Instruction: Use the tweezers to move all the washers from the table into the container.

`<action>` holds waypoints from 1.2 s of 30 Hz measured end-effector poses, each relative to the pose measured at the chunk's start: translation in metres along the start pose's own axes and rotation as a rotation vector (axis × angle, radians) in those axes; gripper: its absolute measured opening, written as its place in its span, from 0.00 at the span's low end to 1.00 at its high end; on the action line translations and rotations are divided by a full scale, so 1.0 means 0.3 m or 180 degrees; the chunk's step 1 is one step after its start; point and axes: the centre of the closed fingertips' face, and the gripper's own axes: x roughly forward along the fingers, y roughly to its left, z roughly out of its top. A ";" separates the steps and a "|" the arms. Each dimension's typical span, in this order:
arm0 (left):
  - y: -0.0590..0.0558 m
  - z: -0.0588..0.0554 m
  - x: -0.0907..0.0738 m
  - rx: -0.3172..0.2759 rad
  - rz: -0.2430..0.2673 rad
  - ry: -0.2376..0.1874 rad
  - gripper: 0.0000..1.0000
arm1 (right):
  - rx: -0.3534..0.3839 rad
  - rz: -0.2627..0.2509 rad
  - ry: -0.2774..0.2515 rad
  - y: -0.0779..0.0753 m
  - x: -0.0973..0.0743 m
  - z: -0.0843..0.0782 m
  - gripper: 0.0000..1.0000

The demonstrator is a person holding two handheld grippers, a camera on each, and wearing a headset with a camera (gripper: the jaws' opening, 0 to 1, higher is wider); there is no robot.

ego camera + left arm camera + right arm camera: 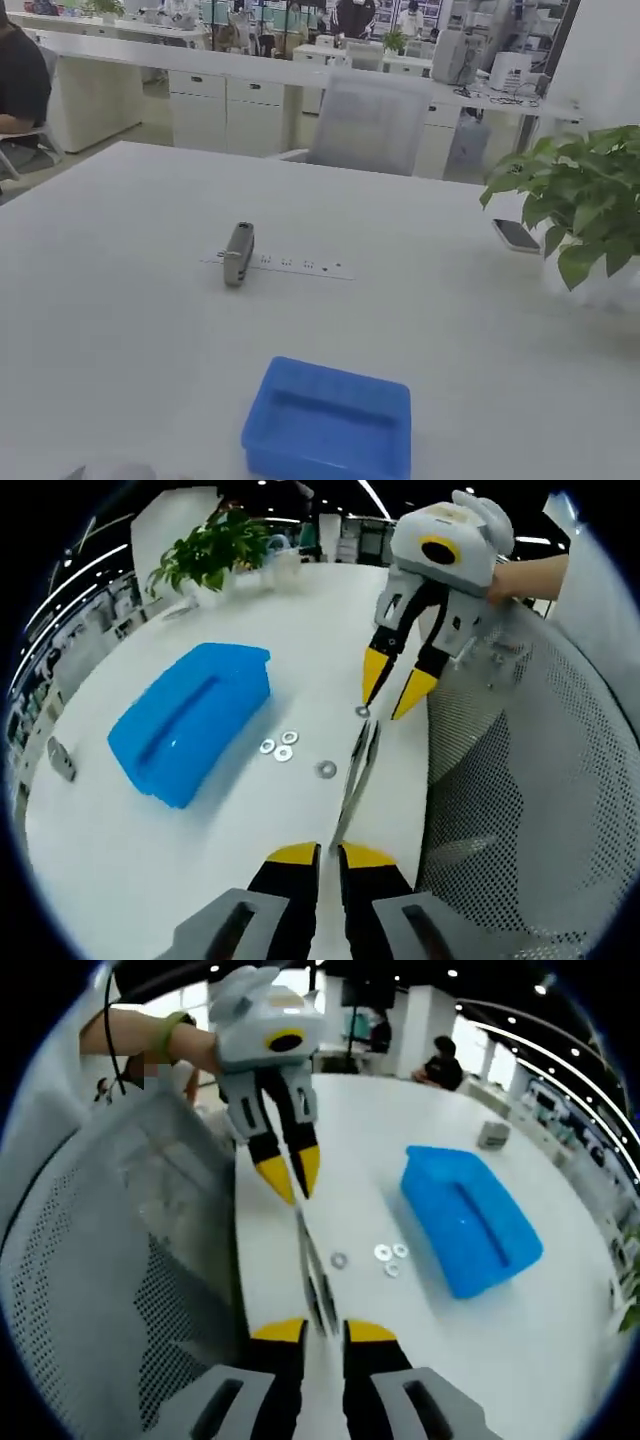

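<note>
Head view: the desk point(120, 300) is seen from over its near edge, with the blue container point(327, 420) just inside that edge. A power strip point(290, 265) carrying a grey block point(238, 253) is noted at mid-desk. A phone point(516, 235) and a potted plant point(585, 195) are noted toward the right edge. Gripper views: the strip of desk between the container and the near edge is recorded. There the tweezers point(357, 770) extend along the edge, beside a mesh chair back point(520, 780). Whether they rest on the desk or are lifted clear cannot be told. Four washers point(284, 753) are seen loose on the desk between tweezers and container. Three are clustered just beside the container wall and one lies apart, nearer the tweezers. In the left gripper view a fifth washer point(362, 711) is recorded at the tips of the prongs. The left gripper point(330, 855) is aligned with the tweezers, its fingers drawn almost together on their joined end. The right gripper point(393, 695) is pointed down at the opposite end, facing the left one. Its fingers are partly open and set astride the prongs. Contact with the prongs cannot be told. The right gripper's body is held from behind by a hand point(525, 575), reached in above the chair back.
</note>
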 end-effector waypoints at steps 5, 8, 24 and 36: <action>-0.009 -0.004 0.033 0.0492 -0.0026 0.0166 0.00 | 0.0050 0.0017 -0.0037 0.001 -0.004 -0.002 0.11; -0.024 0.009 0.047 0.0734 -0.0096 0.0158 0.00 | 0.0059 -0.0001 -0.0033 -0.007 -0.009 -0.008 0.11; -0.093 0.189 -0.108 0.0780 -0.0134 -0.0343 0.00 | -0.0141 0.0107 -0.0130 0.020 0.010 0.007 0.17; -0.116 0.378 -0.124 0.1189 -0.0285 -0.0469 0.00 | 0.0028 0.0092 -0.0221 -0.014 0.035 0.031 0.07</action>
